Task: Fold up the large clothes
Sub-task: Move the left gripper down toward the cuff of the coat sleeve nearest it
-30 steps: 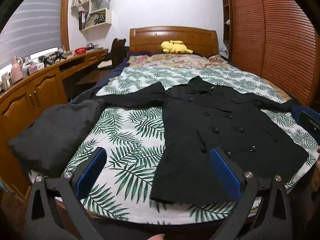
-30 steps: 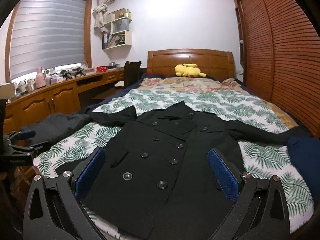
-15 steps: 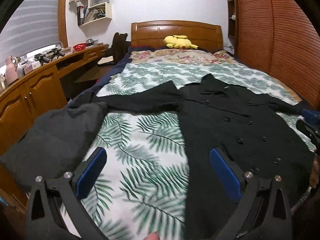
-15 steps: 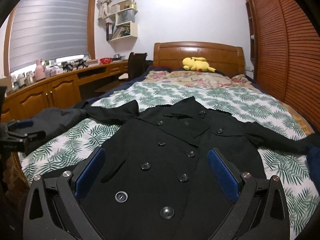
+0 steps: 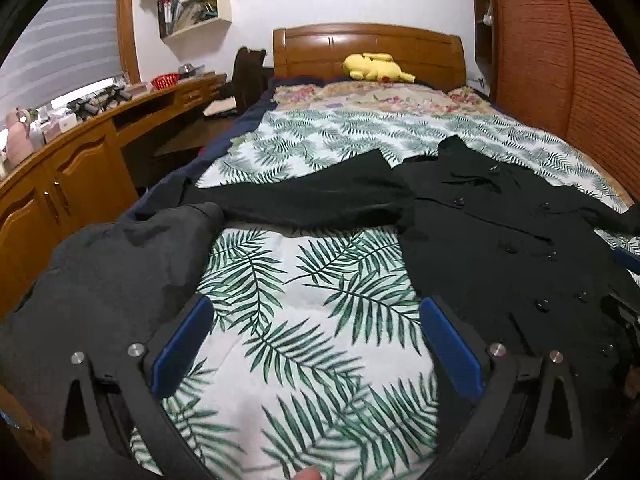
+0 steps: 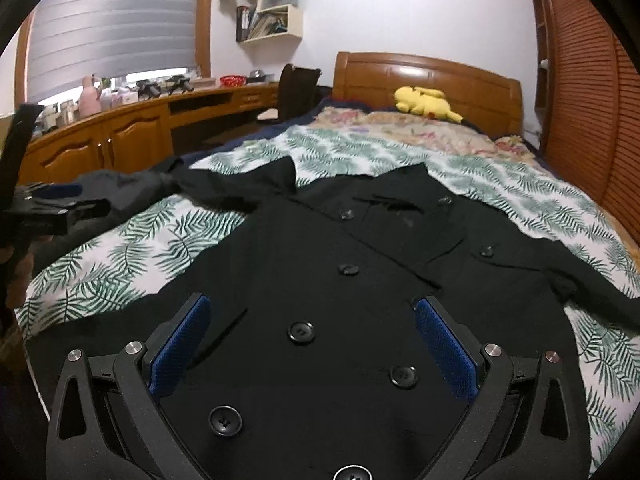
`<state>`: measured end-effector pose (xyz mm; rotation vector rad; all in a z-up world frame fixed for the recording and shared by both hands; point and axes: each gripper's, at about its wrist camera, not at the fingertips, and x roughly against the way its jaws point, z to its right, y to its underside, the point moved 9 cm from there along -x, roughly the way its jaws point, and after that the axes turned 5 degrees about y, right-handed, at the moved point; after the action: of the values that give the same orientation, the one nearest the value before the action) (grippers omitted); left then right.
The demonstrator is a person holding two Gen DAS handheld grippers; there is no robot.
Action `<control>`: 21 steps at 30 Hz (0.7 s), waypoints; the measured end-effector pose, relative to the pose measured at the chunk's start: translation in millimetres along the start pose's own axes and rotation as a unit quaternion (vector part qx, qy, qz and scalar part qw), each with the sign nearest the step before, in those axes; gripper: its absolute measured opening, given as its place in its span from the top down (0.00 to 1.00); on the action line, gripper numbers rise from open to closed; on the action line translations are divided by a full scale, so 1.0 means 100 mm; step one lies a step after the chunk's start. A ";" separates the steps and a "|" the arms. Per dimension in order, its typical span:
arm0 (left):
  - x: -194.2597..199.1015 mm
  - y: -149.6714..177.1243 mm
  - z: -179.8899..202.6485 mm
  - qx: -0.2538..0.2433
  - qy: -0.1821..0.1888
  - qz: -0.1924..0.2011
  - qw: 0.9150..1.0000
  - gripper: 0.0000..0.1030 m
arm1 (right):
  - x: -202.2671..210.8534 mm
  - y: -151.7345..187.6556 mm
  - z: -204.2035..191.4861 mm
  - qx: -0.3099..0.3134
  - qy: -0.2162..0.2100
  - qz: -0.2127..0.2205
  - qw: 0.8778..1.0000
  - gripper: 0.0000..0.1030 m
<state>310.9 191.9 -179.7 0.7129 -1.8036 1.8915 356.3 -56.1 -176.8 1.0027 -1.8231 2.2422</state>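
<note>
A black double-breasted coat (image 5: 500, 248) (image 6: 340, 280) lies face up on the palm-leaf bedspread (image 5: 304, 288), both sleeves spread outward. My left gripper (image 5: 316, 332) is open and hovers low over bare bedspread, just left of the coat's body and in front of its left sleeve (image 5: 320, 200). My right gripper (image 6: 312, 332) is open too, low over the coat's buttoned front, with one button (image 6: 301, 333) between its blue pads. The left gripper (image 6: 48, 204) shows at the left edge of the right wrist view. Neither gripper holds cloth.
A dark grey garment (image 5: 104, 280) is heaped at the bed's left front corner. A yellow plush toy (image 5: 376, 67) lies by the wooden headboard (image 5: 368, 48). A wooden desk with cabinets (image 5: 72, 168) runs along the left wall; slatted wardrobe doors (image 5: 568, 64) line the right.
Both grippers have moved forward and lower over the bed. The left one has shifted left off the coat's hem onto bare bedspread; the right one has closed in on the coat's front. Both stay open.
</note>
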 end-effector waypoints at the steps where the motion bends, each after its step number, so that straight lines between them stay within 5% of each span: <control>1: -0.06 -0.01 -0.01 0.001 0.001 -0.005 1.000 0.00 | -0.02 0.00 0.00 0.000 -0.001 -0.001 1.000 0.00; 9: -0.66 -0.34 -0.24 0.039 0.022 -0.030 0.999 0.00 | -0.11 -0.08 -0.03 0.005 -0.006 -0.005 1.000 0.00; 21: -1.60 -0.71 -0.53 0.081 0.044 -0.063 0.994 0.19 | -0.37 -0.01 0.06 -0.015 -0.015 -0.045 0.999 0.00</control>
<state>476.0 255.7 -226.5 0.7671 -1.5277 1.9672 387.9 -49.0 -195.1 1.0947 -1.7805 2.1540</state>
